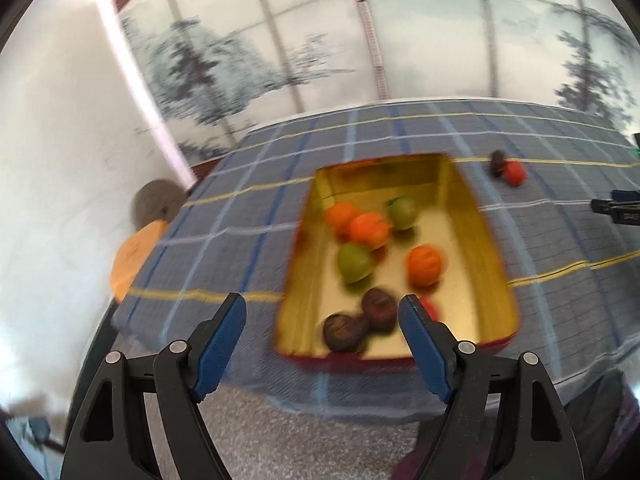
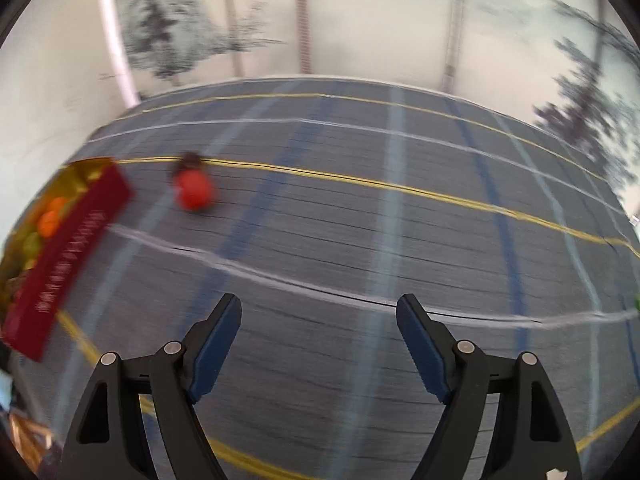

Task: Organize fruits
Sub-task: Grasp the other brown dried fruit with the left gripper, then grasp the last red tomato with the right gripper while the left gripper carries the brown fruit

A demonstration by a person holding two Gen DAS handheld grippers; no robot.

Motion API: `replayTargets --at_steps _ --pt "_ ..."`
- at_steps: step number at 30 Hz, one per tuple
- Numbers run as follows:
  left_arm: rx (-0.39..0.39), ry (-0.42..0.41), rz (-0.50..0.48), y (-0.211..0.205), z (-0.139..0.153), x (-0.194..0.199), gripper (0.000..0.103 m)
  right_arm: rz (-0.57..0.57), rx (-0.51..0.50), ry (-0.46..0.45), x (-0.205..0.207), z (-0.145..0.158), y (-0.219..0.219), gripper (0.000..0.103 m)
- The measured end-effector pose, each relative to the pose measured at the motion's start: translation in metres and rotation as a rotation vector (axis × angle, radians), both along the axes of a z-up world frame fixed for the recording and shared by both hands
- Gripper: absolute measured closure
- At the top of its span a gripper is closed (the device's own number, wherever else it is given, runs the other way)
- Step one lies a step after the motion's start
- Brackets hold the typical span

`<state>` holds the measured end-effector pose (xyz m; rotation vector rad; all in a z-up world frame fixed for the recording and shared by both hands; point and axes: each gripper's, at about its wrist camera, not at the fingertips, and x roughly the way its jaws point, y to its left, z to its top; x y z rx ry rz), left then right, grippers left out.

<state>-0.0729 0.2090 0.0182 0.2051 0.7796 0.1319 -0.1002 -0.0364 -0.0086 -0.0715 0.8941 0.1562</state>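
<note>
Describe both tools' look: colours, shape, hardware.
Left tool and right tool look identical: matte black plastic linkage arms with triangular cutouts, silver round pivot pins, and flat blue pads on the inner faces of tapered fingers. No cables, markings or sleeves visible.

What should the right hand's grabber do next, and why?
Probably reach forward-left toward the red fruit. It and a dark fruit lie on the cloth outside the box, and the right gripper has empty, open jaws.
</note>
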Motion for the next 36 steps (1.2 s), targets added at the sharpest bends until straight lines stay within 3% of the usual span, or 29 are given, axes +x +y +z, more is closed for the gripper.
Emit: replayTargets --at_steps 4,9,12,20,25,27,28,29,36 --pt "-0.108 0.051 -0.137 -0.031 0.016 0.032 0.024 -0.060 -0.054 0.015 0.006 -0.009 -0.037 0.023" --pt "-0.335 0.126 -0.245 -0.072 0.036 0.099 0.025 -0.082 0.067 0.025 0.009 -0.009 -0.062 0.020" --pt "-0.417 0.206 -0.291 -0.103 0.034 0.147 0.025 -0.073 0.086 0.022 0.010 -0.009 -0.062 0.020" --pt "-0.385 0.359 -0.225 -0.164 -0.015 0.248 0.033 -0.045 0.181 0.006 0.008 -0.005 -0.066 0.019" --pt "-0.336 0.416 -0.204 -0.173 -0.047 0.271 0.044 -0.034 0.238 -0.007 0.005 -0.003 -0.071 0.019" --pt "-0.346 0.434 -0.199 -0.173 -0.055 0.279 0.054 -0.024 0.252 -0.010 0.005 -0.003 -0.071 0.017" --pt "-0.359 0.444 -0.195 -0.172 -0.059 0.282 0.070 -0.017 0.256 -0.009 0.005 -0.003 -0.070 0.016" --pt "-0.389 0.456 -0.190 -0.169 -0.063 0.286 0.072 -0.012 0.259 -0.007 0.005 -0.003 -0.069 0.016" --pt "-0.403 0.394 -0.195 -0.163 -0.048 0.275 0.073 0.002 0.277 0.001 0.006 -0.004 -0.069 0.016"
